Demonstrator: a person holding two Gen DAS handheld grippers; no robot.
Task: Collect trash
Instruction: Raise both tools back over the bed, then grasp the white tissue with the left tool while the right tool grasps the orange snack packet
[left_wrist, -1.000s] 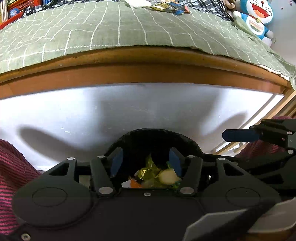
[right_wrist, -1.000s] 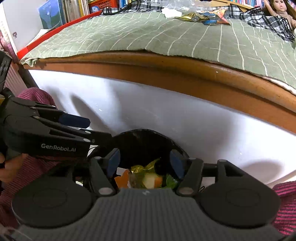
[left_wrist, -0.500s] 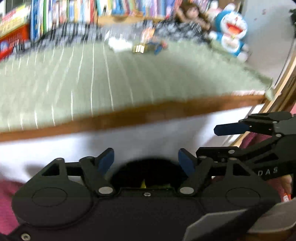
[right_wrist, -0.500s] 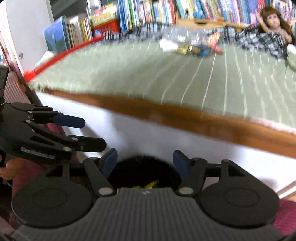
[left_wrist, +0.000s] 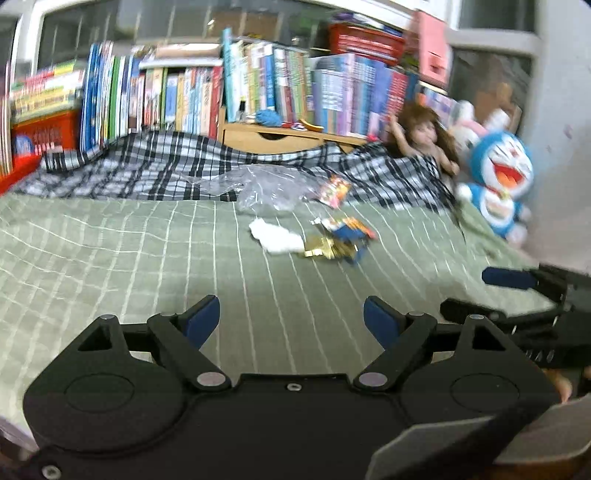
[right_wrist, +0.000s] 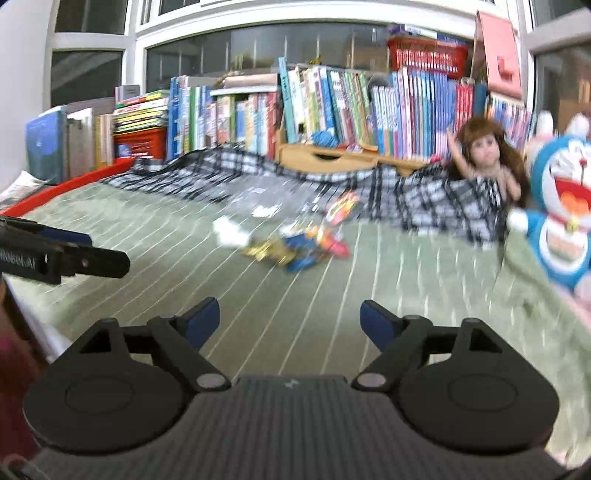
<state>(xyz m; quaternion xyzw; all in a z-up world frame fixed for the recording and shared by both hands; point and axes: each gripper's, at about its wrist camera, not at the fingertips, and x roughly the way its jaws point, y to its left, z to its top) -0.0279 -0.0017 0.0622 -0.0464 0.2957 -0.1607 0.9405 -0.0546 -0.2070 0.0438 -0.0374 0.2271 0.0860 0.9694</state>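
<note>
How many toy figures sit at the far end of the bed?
3: a brown-haired doll on the checked blanket, a blue cat plush at the right, a pink-eared plush behind; others may be hidden.

The left gripper (left_wrist: 291, 319) points forward and slightly downward, its blue-padded fingers (left_wrist: 201, 319) spread wide with nothing between them; its jaws have just been opening. The right gripper (right_wrist: 290, 319) sits alongside at a similar tilt, jaws likewise just opened wide and empty. Each gripper's fingers show at the edge of the other's view, side by side and apart.
</note>
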